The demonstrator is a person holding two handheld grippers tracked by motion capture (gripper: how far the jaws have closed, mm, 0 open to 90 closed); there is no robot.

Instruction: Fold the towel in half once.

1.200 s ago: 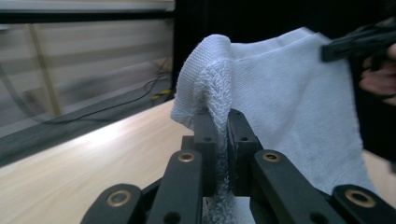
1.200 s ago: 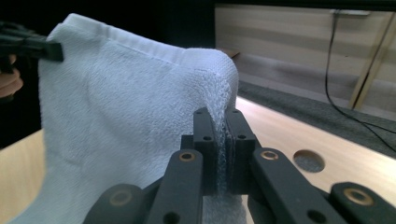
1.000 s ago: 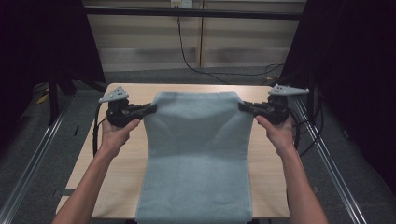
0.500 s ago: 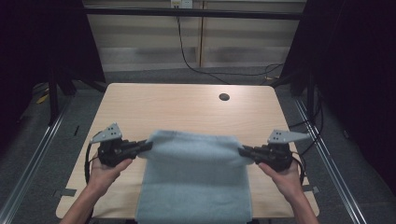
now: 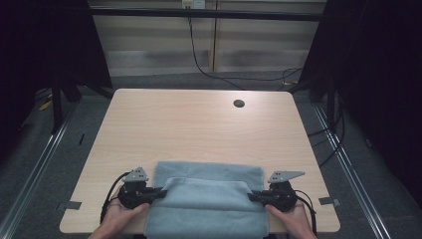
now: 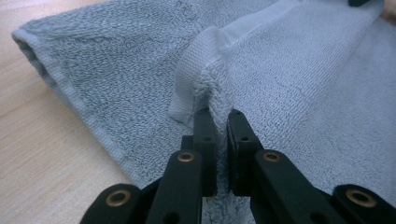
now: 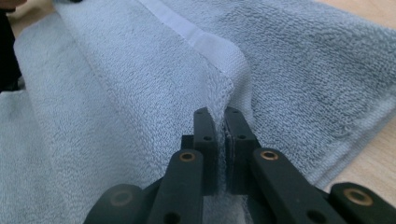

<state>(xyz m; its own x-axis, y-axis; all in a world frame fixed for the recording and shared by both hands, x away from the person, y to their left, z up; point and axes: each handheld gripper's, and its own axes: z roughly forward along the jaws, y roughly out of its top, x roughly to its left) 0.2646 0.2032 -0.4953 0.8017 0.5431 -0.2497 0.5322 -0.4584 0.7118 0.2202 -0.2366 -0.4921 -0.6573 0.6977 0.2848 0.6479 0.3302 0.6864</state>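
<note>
The towel [image 5: 206, 206] is pale blue-grey terry with a smooth woven hem band, folded on the table [image 5: 199, 124]. Left tool [image 5: 160, 192] and right tool [image 5: 253, 196] each pinch 1 corner.

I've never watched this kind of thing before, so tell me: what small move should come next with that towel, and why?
Probably lower the pinched edge the last bit and let go. The left gripper and right gripper are each shut on a corner of the grey towel, whose top layer is doubled over the layer lying on the table, its hem a little raised.
</note>
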